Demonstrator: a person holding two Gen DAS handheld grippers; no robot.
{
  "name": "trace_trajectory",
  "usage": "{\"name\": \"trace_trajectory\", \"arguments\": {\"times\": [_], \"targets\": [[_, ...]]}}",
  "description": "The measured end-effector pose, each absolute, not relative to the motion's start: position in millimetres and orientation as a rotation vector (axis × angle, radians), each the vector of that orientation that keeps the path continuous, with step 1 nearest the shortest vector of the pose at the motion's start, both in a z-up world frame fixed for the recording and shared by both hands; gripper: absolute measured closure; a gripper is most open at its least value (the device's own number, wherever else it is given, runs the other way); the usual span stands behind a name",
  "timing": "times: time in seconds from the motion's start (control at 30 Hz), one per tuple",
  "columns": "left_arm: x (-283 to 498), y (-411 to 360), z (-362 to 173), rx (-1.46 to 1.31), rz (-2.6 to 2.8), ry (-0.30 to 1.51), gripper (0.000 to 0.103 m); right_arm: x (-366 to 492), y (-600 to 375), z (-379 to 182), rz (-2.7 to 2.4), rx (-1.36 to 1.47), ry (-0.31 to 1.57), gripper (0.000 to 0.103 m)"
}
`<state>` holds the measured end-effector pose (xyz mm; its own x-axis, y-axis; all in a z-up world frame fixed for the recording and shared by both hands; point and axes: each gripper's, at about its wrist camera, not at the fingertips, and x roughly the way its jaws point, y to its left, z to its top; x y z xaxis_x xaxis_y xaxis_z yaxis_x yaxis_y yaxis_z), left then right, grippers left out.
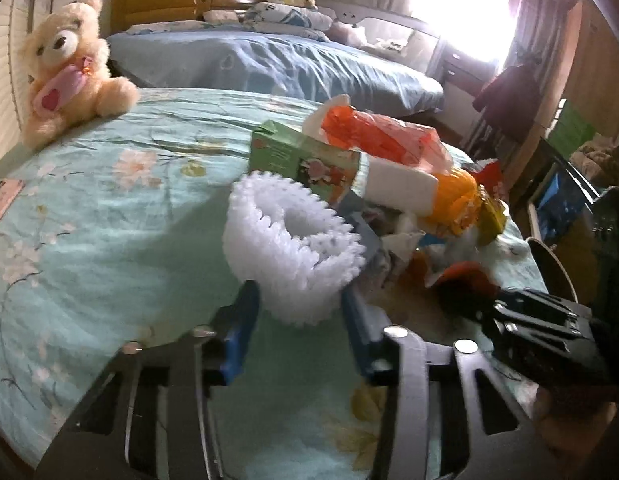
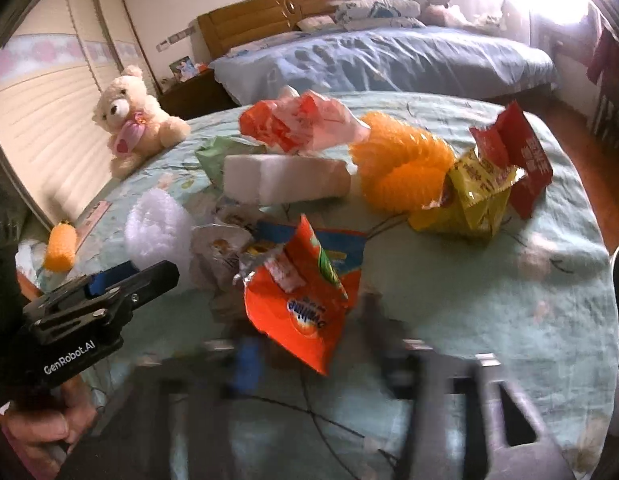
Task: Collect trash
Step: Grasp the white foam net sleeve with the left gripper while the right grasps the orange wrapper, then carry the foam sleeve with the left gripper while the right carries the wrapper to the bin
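Observation:
A pile of trash lies on the teal floral bed cover (image 1: 89, 216). My left gripper (image 1: 299, 320) is open, its blue-padded fingers either side of a white foam fruit net (image 1: 293, 248), also in the right wrist view (image 2: 157, 228). My right gripper (image 2: 309, 344) is blurred and open around the lower end of an orange snack bag (image 2: 301, 308). Further back lie a white foam block (image 2: 281, 184), an orange foam net (image 2: 405, 168), a yellow wrapper (image 2: 477, 200), a red wrapper (image 2: 517, 152), an orange-white plastic bag (image 2: 297, 124) and a green carton (image 1: 297, 156).
A cream teddy bear (image 1: 65, 68) sits at the bed's far left edge. A small orange net (image 2: 61, 248) lies near the left edge. A second bed with blue sheets (image 1: 277, 64) stands behind. A dark round bin rim (image 1: 553, 264) is at the right.

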<state>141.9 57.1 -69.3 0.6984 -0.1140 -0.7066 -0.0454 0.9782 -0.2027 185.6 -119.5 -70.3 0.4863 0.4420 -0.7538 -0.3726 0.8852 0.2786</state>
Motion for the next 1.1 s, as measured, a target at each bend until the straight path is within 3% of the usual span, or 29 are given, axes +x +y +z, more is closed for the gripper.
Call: {"name": "trace_trajectory", "arguments": {"times": [0.07,0.17,0.53,1.1], "targets": [[139,53,-68,-0.196,-0.044,0.792,0.078,183,-125,-70,0.497,0.098,0.934,0.086],[134,49,-67,-0.192,-0.053,0.788,0.082,177,-136,-68,0.500,0.124,0.930,0.086],[111,22,-59,-0.198,-0.118,0.783,0.082,157,-187,-60,0.454,0.219,0.919,0.086],[112,-80,-40,-0.099,-0.376,0.774,0.082,136,-277,-58,0.296,0.328,0.884,0.086]]}}
